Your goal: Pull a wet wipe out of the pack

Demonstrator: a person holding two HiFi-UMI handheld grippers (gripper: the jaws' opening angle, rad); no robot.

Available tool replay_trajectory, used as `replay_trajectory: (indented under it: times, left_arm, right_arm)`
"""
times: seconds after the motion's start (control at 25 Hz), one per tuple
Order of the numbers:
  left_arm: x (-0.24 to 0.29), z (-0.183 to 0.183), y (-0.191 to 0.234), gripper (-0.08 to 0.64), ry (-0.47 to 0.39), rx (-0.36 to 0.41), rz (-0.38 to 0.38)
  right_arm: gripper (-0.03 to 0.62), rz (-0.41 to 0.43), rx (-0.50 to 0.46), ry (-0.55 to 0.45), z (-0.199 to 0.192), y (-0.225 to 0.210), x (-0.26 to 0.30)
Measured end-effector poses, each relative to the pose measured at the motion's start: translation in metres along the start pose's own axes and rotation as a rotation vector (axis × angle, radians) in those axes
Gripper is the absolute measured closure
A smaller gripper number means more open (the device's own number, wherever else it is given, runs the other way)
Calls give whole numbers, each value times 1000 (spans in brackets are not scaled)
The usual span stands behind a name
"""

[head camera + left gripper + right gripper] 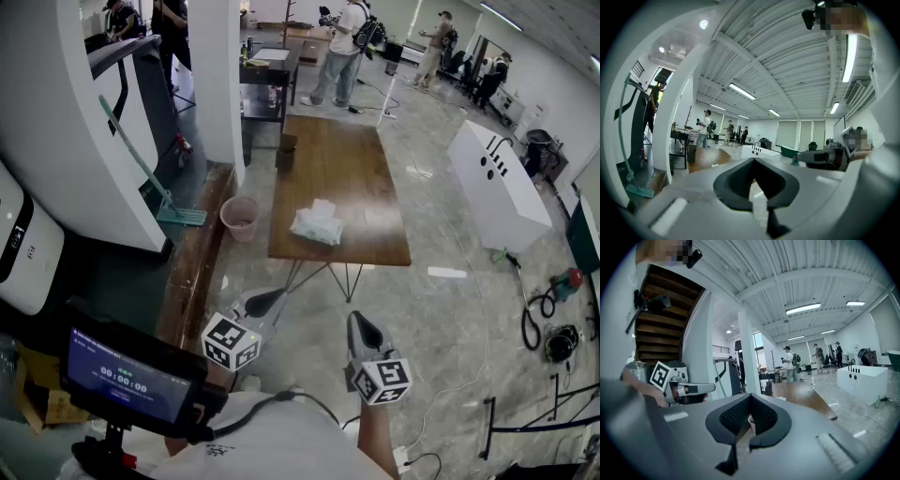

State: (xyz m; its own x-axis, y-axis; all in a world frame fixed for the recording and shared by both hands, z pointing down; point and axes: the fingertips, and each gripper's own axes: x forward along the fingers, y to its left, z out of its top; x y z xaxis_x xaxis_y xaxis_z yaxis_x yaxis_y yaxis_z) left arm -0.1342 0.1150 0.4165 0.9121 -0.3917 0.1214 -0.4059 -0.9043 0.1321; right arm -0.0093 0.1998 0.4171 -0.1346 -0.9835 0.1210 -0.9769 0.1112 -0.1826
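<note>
The wet wipe pack (317, 226), white and crinkled, lies near the front end of a brown wooden table (349, 169), well ahead of both grippers. My left gripper (273, 299) and right gripper (357, 320) are held low over the floor, short of the table, side by side. Each one points toward the table, with its jaws closed together and nothing between them. The left gripper view shows the left gripper (753, 160) shut, with the table (710, 157) far off. In the right gripper view the right gripper (750, 395) is shut too, and a small white patch on the table (806, 397) may be the pack.
A pink bin (240, 217) stands on the floor by the table's left front corner. A green-handled mop (150, 178) leans at the left and a white cabinet (497, 183) stands to the right. Cables (548, 328) lie at the right. A monitor (127, 380) sits at lower left. People stand at the far end.
</note>
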Motion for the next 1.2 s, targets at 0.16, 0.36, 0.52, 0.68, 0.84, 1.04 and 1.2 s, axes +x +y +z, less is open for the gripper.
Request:
replay_trajectory:
  times: [0.16, 0.36, 0.52, 0.68, 0.84, 1.04, 1.2]
  left_arm:
    - [5, 0, -3, 558, 3, 8, -15]
    - [3, 3, 2, 558, -1, -2, -5]
    - [1, 10, 4, 558, -6, -22, -8]
    - [12, 5, -10, 558, 12, -42, -3]
    - [30, -19, -42, 559, 45, -38, 20]
    - [46, -30, -53, 559, 58, -20, 21]
    - [66, -55, -28, 558, 88, -21, 56]
  right_arm:
    - [584, 6, -8, 2, 1, -3, 5]
    - [584, 18, -7, -4, 5, 2, 7]
    - [584, 50, 15, 6, 6, 8, 9]
    - [584, 81, 34, 16, 1, -1, 0]
    - [584, 121, 77, 33, -23, -24, -22]
    - [584, 133, 90, 46, -44, -44, -25]
    - [584, 120, 106, 47, -66, -69, -3]
